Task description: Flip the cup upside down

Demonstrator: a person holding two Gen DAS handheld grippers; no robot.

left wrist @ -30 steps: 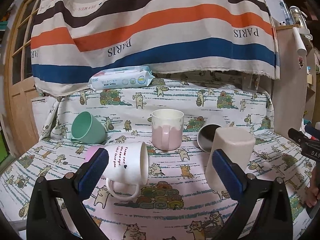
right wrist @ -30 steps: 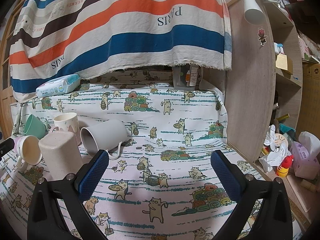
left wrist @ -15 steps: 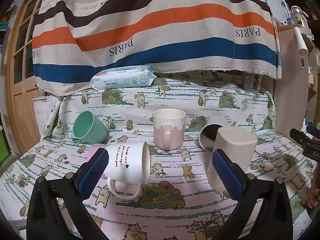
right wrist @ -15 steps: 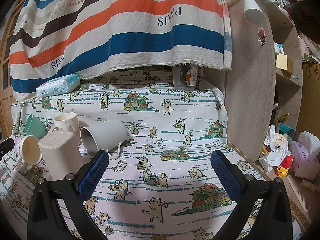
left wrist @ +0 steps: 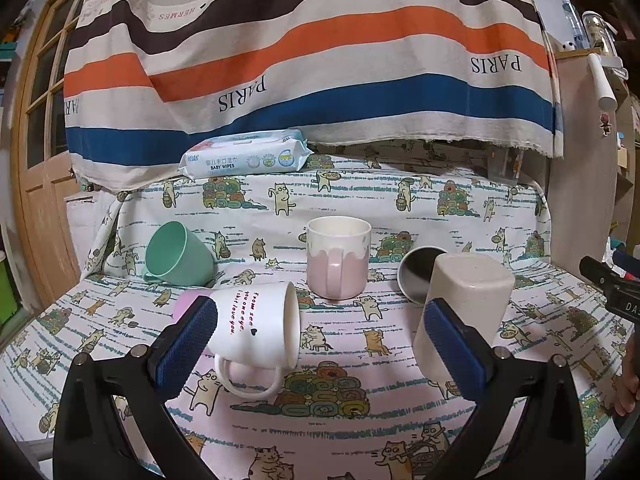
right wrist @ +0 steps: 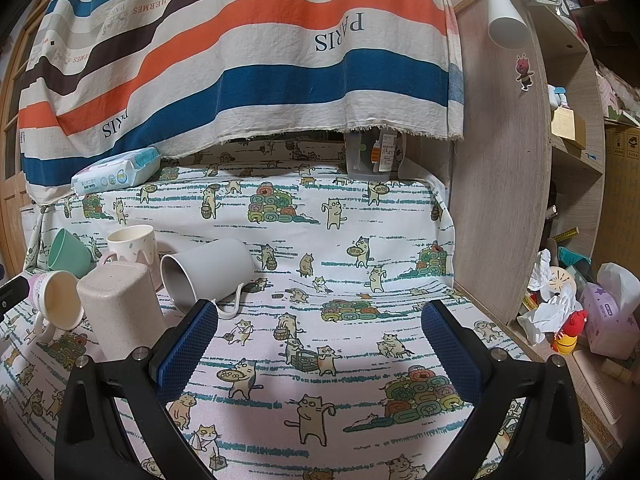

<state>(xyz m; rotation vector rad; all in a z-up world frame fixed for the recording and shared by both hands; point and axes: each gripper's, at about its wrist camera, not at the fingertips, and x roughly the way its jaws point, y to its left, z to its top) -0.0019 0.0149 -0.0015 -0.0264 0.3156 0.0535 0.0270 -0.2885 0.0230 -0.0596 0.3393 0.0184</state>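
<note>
The left gripper [left wrist: 320, 340] has its jaws wide apart and holds nothing. A white mug with red writing [left wrist: 256, 328] lies on its side just past the left jaw, mouth facing the gap. A beige square cup [left wrist: 466, 300] stands upside down behind the right jaw. A pink and white mug [left wrist: 338, 258] stands upright farther ahead, between the jaws. The right gripper [right wrist: 320, 342] is wide open too, over the cat-print cloth [right wrist: 340, 280], with a grey mug [right wrist: 208, 274] lying past its left jaw.

Striped cloth [left wrist: 312, 60]: "PARIS", "HERMES", printed upside down. Wipes pack [left wrist: 246, 154], beyond the fingers: "BABY WIPES". White mug [left wrist: 256, 324] by the left finger: "from see… love you."
</note>
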